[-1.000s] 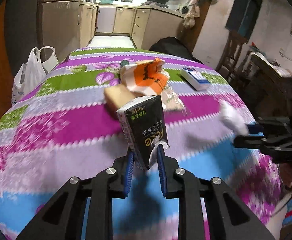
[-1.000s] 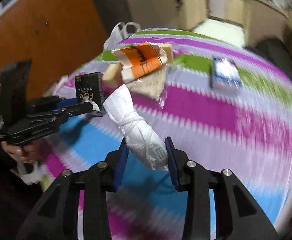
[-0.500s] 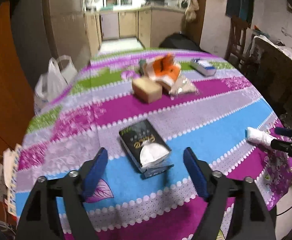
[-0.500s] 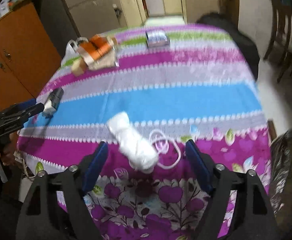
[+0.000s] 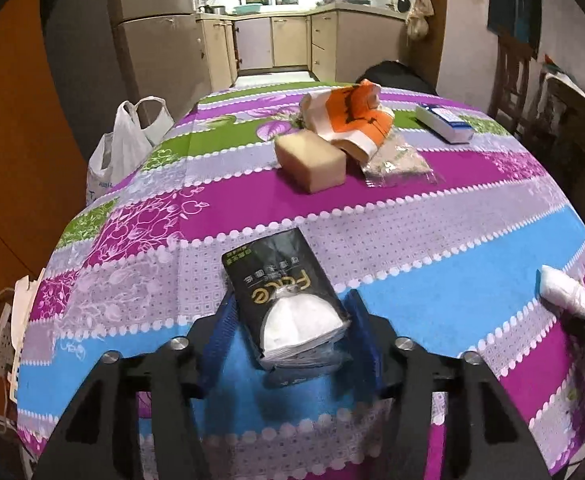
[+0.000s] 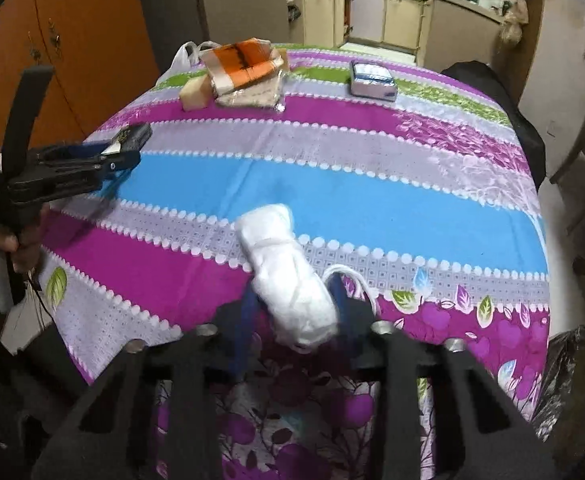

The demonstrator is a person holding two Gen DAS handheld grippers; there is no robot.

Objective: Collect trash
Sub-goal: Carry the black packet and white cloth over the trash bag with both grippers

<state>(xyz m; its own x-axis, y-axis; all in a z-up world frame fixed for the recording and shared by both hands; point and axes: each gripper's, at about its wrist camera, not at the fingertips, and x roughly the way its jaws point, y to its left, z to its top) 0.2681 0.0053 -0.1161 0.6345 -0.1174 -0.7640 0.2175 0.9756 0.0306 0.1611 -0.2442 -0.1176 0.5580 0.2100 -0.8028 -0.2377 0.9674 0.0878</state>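
A black tissue pack (image 5: 288,300) lies on the striped tablecloth (image 5: 432,240) between the blue pads of my left gripper (image 5: 292,332). The pads stand close at its sides; contact is unclear. A white rolled face mask (image 6: 288,276) lies near the table's front edge between the pads of my right gripper (image 6: 292,312), which stand close around it. Its ear loop (image 6: 352,276) trails to the right. The mask also shows in the left wrist view (image 5: 568,296). The left gripper with the pack shows in the right wrist view (image 6: 104,156).
Further back lie a tan block (image 5: 310,160), an orange-and-white wrapper (image 5: 352,116), a clear plastic wrapper (image 5: 396,162) and a blue-white box (image 5: 444,122). A white plastic bag (image 5: 124,140) hangs at the table's left. A black bag (image 6: 572,380) sits at the right. Chairs stand at the right.
Both grippers let go of their items onto the table and opened wide. Now both have closed in again around the tissue pack and the mask.
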